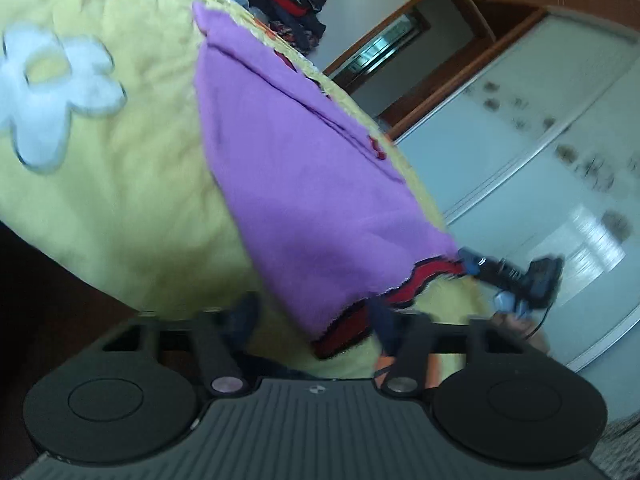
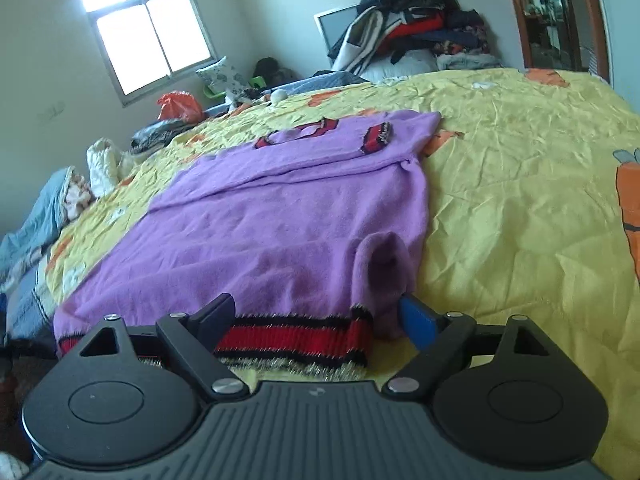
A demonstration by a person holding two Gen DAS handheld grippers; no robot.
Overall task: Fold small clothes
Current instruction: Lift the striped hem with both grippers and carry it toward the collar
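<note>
Left wrist view, blurred: purple sweater lies flat on the yellow bedspread; left gripper hangs at its red-striped hem, fingers spread. Right wrist view: right gripper, fingers spread wide, straddles the hem; sleeves folded across the chest.

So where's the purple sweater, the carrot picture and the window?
purple sweater [image 2: 256, 216]: right wrist view, middle of its body.
carrot picture [image 2: 630, 216]: right wrist view, orange part, on the yellow sheet.
window [image 2: 152, 36]: right wrist view, bright pane.
</note>
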